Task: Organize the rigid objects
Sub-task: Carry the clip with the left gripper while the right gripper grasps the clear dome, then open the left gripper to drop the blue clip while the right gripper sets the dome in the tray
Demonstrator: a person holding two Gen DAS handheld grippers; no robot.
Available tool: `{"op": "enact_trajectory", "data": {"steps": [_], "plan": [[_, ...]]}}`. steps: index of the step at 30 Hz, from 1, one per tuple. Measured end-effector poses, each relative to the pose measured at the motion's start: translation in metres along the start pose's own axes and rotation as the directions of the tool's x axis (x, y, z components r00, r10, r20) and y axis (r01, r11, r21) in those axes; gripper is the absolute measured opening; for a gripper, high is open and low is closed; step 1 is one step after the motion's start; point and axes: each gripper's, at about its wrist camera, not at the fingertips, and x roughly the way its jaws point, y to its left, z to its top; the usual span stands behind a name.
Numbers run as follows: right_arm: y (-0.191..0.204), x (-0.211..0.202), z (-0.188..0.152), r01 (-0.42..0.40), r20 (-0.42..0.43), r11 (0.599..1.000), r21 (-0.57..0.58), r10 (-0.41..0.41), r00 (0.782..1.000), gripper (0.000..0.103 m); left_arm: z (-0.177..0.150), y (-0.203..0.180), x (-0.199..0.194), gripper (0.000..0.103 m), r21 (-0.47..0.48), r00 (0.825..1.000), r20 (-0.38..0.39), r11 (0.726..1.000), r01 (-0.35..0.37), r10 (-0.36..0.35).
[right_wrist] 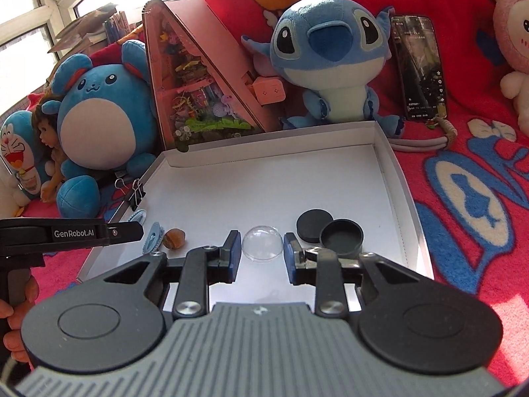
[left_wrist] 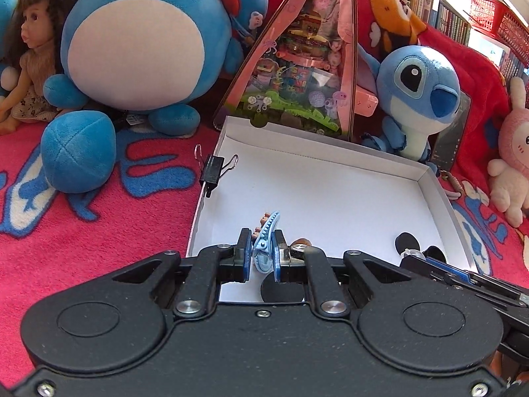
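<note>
Now over the shallow white cardboard box lid (left_wrist: 330, 178) lying on the red and blue patterned blanket (left_wrist: 99, 225). Left gripper (left_wrist: 261, 258) clamped tight on a light blue toothed plastic hair clip (left_wrist: 264, 238), clip standing nearly upright between the blue pads, its tip poking forward above the lid's floor. Just beyond it, partly hidden, a small brown nut-like object (right_wrist: 174, 239) resting on the white floor near the lid's left wall. Black metal binder clip (left_wrist: 213, 170) pinched onto that left wall, wire handles spread. Right gripper (right_wrist: 261, 254) narrowed around a clear plastic dome (right_wrist: 263, 242), pads at either flank; actual contact cannot be told. Dome sitting on the lid floor, flat side down. Just right of it, a round black cap (right_wrist: 314, 230) and a shallow black round cup (right_wrist: 342, 238), touching each other. Behind the lid, a round blue and white plush (left_wrist: 145, 39), a blue big-eared plush (right_wrist: 327, 63) and a pink triangular toy box (left_wrist: 307, 66).
</note>
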Motion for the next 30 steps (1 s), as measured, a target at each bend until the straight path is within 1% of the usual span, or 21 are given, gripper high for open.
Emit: {"op": "enact_trajectory", "data": {"steps": [3,7,11,19,24,27,29,30], "plan": [[0.001,0.008,0.002,-0.004,-0.028,1.0,0.012,0.004,1.0,0.033,0.0,0.001,0.004,0.012,-0.017,1.0,-0.011,1.0,0.01,-0.01],[0.002,0.014,0.003,-0.001,-0.045,1.0,0.016,0.002,0.999,0.033,-0.002,0.0,0.007,0.012,-0.014,1.0,-0.011,1.0,-0.006,0.006],[0.005,0.02,0.004,0.007,-0.063,1.0,0.007,-0.007,0.998,0.033,-0.002,0.004,0.011,0.012,-0.033,1.0,-0.016,0.999,0.001,-0.002],[0.009,0.028,0.004,0.02,-0.077,1.0,-0.001,-0.02,0.997,0.033,-0.004,0.004,0.011,0.013,-0.018,1.0,-0.008,1.0,0.002,-0.003],[0.009,0.029,0.004,0.027,-0.075,1.0,0.007,-0.026,0.997,0.033,-0.005,0.006,0.012,0.016,-0.022,1.0,-0.009,1.0,0.006,-0.006],[0.009,0.03,0.004,0.026,-0.078,1.0,0.012,-0.025,0.997,0.035,-0.006,0.005,0.009,0.027,-0.002,1.0,0.004,1.0,0.005,-0.005],[0.008,0.03,0.004,0.022,-0.082,1.0,0.015,-0.02,0.996,0.036,-0.006,0.003,0.005,0.041,0.012,1.0,0.028,1.0,0.005,-0.005],[0.008,0.031,0.004,0.02,-0.082,1.0,0.017,-0.018,0.996,0.036,-0.006,0.002,0.002,0.043,0.023,0.999,0.04,1.0,0.004,-0.005]]}}
